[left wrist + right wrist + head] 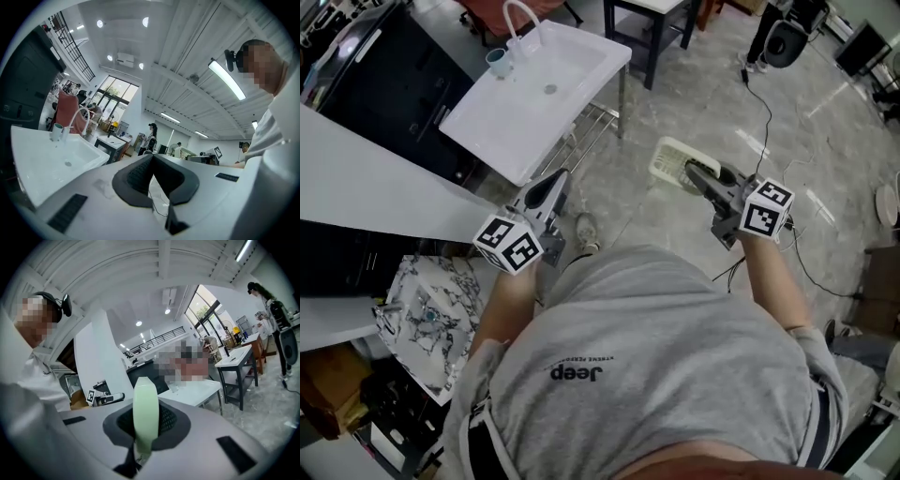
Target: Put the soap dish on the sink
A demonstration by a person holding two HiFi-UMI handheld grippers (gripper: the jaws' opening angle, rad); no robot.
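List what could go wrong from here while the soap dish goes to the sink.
1. The right claw pinches the soap dish by one edge only, so it may slip or pivot out on the way.
2. The cup and faucet stand at one end of the sink; setting down there could knock the cup.
3. A cable trails across the floor nearby, a possible trip hazard.

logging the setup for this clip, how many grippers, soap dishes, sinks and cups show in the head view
grippers: 2, left and right
soap dish: 1
sink: 1
cup: 1
total: 5
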